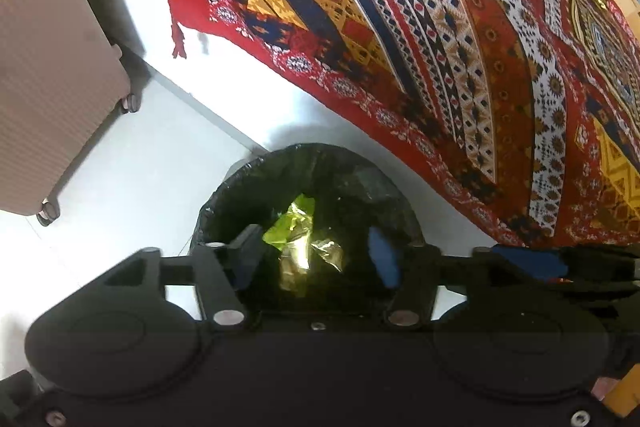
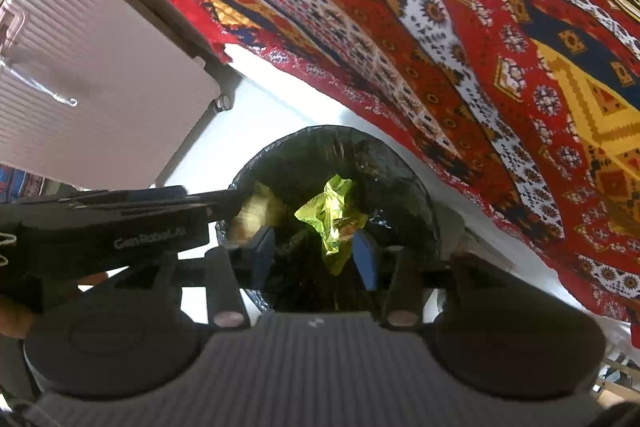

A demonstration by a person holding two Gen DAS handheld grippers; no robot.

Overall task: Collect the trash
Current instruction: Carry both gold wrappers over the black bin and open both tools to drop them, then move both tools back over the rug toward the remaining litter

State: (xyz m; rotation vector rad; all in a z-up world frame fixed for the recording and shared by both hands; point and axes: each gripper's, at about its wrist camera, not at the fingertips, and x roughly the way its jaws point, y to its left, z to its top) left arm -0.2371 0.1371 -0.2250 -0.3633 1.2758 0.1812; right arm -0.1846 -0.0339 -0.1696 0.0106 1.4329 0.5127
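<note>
Both grippers hang over the black-lined bin (image 2: 332, 187): left gripper (image 1: 316, 257) and right gripper (image 2: 314, 253) are wide apart and empty. Crumpled green wrapper (image 2: 334, 215) lies inside the bin; light, soft, crinkly, best pinched at a fold. Patterned tablecloth (image 2: 440, 47) hangs close beside; pink suitcase (image 2: 100, 87) stands near.
</note>
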